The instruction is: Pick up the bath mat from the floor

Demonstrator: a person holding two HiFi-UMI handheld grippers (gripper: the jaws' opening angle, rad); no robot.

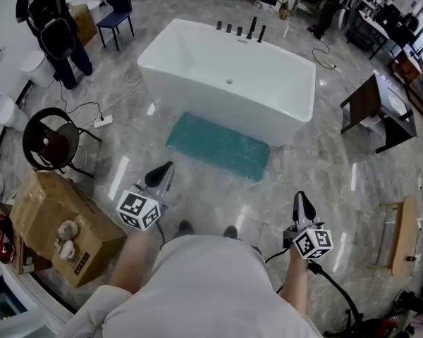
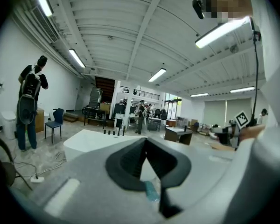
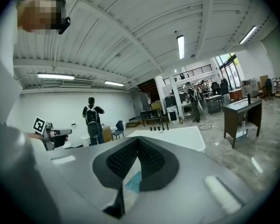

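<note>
2 hand-held grippers w/ sq. markers; bath mat

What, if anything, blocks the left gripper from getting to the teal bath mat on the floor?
Probably nothing, so likely yes: only bare floor lies between the shut left gripper and the bath mat, though the jaws must open first.

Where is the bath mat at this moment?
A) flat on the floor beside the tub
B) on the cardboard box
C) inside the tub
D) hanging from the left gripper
A: in the head view the teal mat lies flat on the floor, along the near side of the tub.
</note>
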